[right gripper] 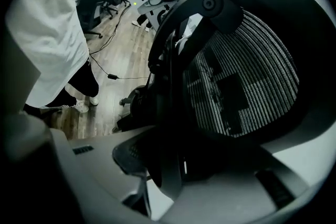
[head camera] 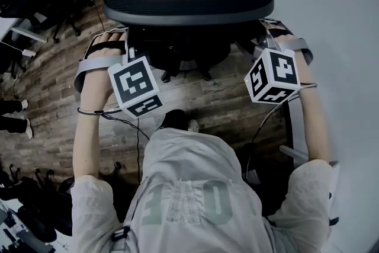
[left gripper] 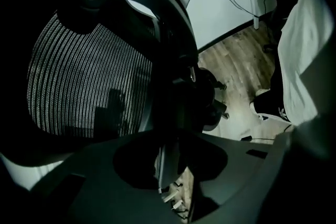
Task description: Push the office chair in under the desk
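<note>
Wood-plank floor (head camera: 59,86) lies below; just ahead, the black mesh-backed office chair (head camera: 189,6) has both left gripper (head camera: 115,37) and right gripper (head camera: 273,32) clamped on its backrest frame. Uneven pushing could swivel it and slip either grip.

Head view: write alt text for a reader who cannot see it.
From above, a person holds the left gripper and right gripper at opposite ends of a black office chair's backrest, a marker cube on each. Wood floor lies beneath; a pale surface fills the right side.
</note>
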